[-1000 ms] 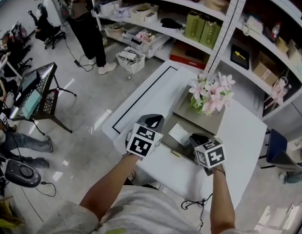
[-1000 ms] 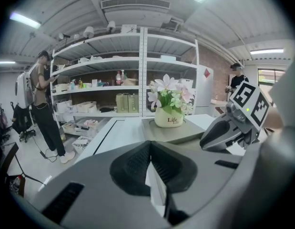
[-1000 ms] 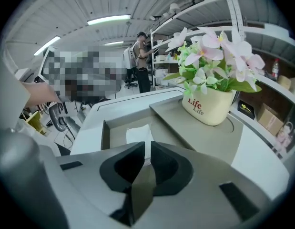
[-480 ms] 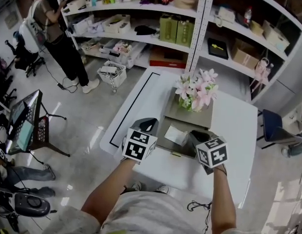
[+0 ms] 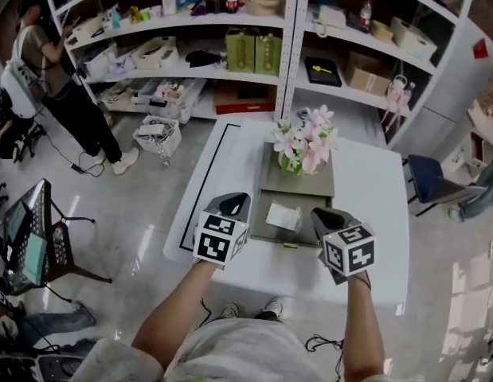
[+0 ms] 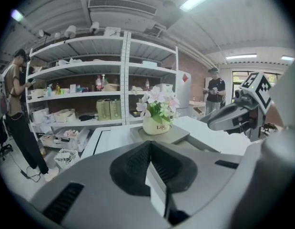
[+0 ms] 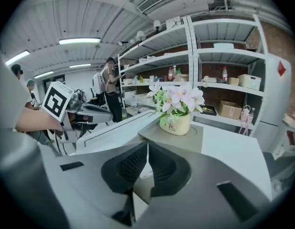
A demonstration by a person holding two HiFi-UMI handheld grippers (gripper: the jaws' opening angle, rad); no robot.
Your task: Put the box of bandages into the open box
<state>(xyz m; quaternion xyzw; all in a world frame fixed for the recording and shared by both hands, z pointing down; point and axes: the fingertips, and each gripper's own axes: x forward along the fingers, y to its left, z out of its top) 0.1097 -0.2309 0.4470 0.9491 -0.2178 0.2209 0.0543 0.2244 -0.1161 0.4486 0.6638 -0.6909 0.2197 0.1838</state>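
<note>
Flowers point(image 5: 303, 140) just beyond open box point(image 5: 264, 226)

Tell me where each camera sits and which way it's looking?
Head view: on the person's head, looking steeply down at the white table; both forearms, the left gripper and the right gripper show.
Left gripper view: on the left gripper, looking along its shut jaws across the table to the flower pot and shelves; the right gripper shows at right.
Right gripper view: on the right gripper, looking along its shut jaws the same way; the left gripper shows at left.
Shared: all three show the flower pot on the table.
</note>
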